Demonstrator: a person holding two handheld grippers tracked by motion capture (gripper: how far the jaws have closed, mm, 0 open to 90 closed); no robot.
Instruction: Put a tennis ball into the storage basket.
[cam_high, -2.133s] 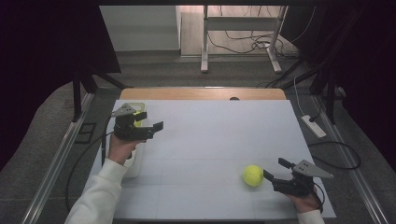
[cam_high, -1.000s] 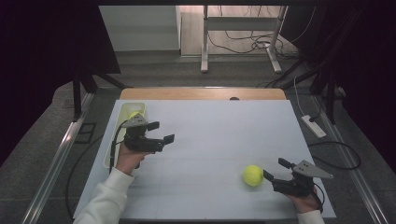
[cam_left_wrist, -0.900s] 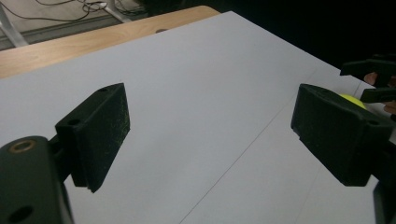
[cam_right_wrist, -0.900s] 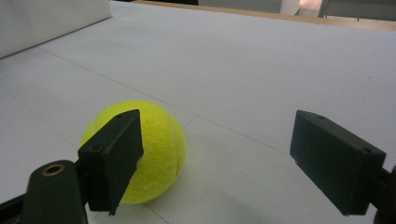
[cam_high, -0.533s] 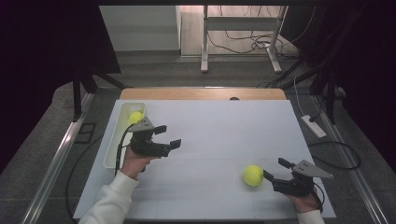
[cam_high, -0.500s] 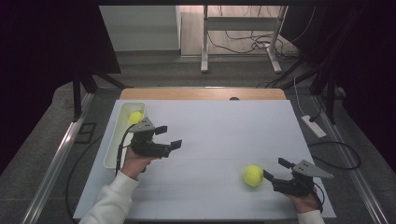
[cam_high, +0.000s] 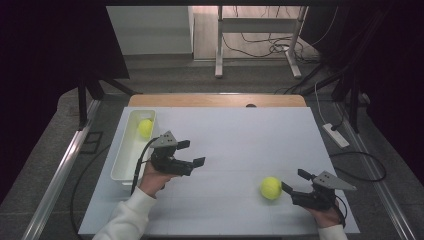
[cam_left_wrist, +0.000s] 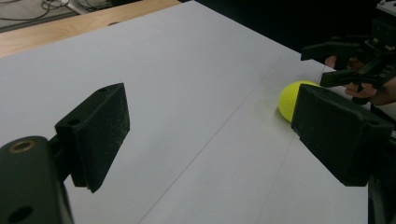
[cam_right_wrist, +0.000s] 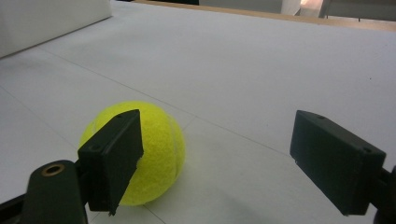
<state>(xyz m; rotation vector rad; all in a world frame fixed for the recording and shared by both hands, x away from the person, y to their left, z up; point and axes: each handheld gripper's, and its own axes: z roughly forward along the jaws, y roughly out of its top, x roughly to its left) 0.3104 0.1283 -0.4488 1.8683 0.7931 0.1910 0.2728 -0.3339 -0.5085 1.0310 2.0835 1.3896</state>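
A yellow tennis ball (cam_high: 270, 188) lies on the white table at the front right. My right gripper (cam_high: 294, 180) rests just right of it, open, its tips close to the ball but apart from it. In the right gripper view the ball (cam_right_wrist: 156, 144) sits partly behind the left jaw, and the right gripper (cam_right_wrist: 215, 154) holds nothing. A second tennis ball (cam_high: 145, 128) lies in the white bin (cam_high: 124, 167) at the left. My left gripper (cam_high: 192, 152) hovers right of the bin, open and empty. The left gripper view looks across the table at the loose ball (cam_left_wrist: 290, 95).
The table's wooden far edge (cam_high: 217, 100) runs along the back. A power strip (cam_high: 336, 135) and cables lie on the floor off the right side. A metal rail (cam_high: 60, 172) runs along the left. The other hand's gripper (cam_left_wrist: 357, 60) shows beyond the ball.
My left gripper has left the bin and moved right and toward the front, over the table, with open jaws. A ball now lies in the bin. The right hand and loose ball stayed still.
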